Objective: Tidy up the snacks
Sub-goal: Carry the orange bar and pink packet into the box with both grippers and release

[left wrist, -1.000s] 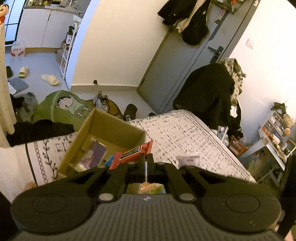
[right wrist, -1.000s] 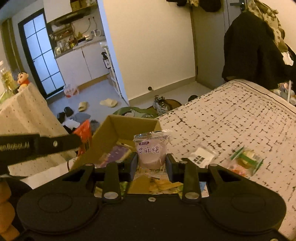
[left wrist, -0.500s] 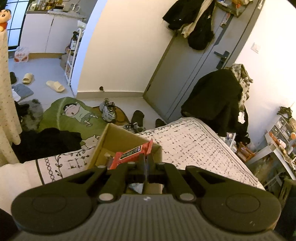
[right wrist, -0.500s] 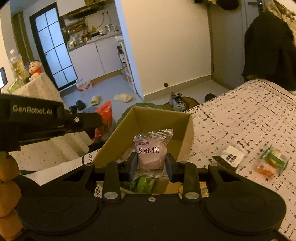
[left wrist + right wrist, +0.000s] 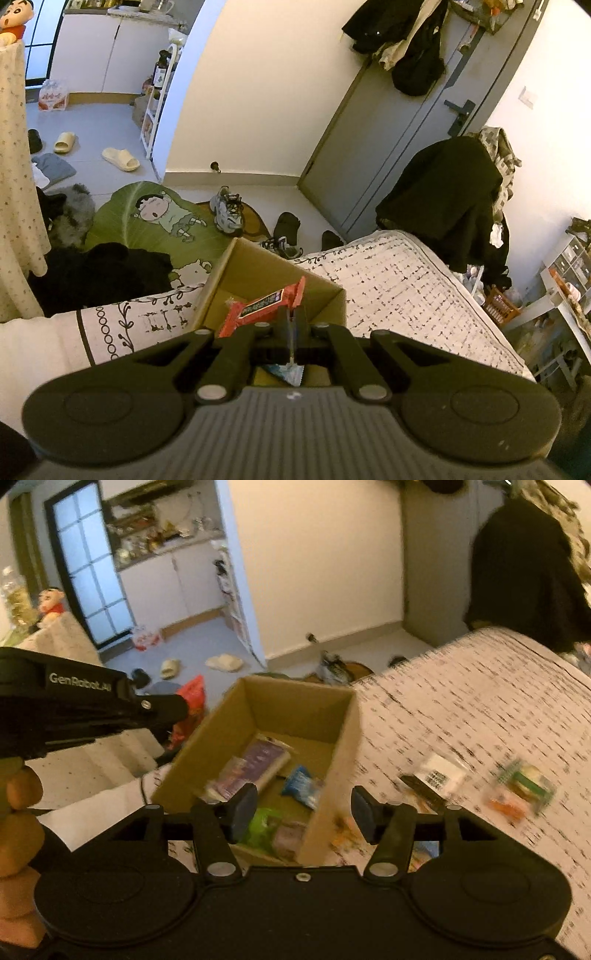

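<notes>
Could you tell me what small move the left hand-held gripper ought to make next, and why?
Probably open its jaws. The left hand-held gripper is shut on the red snack packet, which hangs over the open cardboard box. The right hand-held gripper has just been opening and holds nothing, with snacks already lying in the box, so releasing should drop the packet in.

box (image 5: 343, 746) on bed (image 5: 480, 709) | snacks (image 5: 436, 775) right of box

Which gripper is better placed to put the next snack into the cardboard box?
Left. The left gripper holds a red snack packet above the cardboard box; the right gripper is open and empty.
</notes>
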Demonstrator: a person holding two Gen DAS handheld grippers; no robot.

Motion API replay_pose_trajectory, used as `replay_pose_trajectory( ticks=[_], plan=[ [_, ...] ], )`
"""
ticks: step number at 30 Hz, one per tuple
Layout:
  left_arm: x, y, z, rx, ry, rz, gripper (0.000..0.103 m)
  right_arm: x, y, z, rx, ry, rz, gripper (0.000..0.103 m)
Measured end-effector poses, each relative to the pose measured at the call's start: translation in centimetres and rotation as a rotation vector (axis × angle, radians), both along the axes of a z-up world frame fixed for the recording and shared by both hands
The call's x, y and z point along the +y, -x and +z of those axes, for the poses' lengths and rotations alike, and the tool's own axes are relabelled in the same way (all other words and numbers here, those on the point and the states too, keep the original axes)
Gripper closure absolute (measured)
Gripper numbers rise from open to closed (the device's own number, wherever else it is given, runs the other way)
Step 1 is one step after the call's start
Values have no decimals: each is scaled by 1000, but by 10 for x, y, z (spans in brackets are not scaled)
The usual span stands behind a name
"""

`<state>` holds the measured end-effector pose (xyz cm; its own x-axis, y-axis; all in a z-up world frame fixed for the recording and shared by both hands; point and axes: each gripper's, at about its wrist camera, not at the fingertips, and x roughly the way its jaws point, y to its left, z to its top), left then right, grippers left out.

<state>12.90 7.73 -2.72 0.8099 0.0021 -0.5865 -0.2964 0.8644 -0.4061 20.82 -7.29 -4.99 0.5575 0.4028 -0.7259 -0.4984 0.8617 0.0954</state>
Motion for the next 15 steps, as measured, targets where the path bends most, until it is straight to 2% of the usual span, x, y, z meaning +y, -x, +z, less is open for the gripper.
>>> replay_pose_trajectory(
  ticks=[5,12,15],
  plan=[
    [-3,-11,-5,18,9,-1,103,-9,-3,-5,43,25,-35,43],
    [-15,-22,-8,31,31,-17,103,-15,-9,-4,48,23,-50,38],
    [-17,-23,-7,42,13,-2,99,-20,-12,-2,53,23,-68,37]
  ],
)
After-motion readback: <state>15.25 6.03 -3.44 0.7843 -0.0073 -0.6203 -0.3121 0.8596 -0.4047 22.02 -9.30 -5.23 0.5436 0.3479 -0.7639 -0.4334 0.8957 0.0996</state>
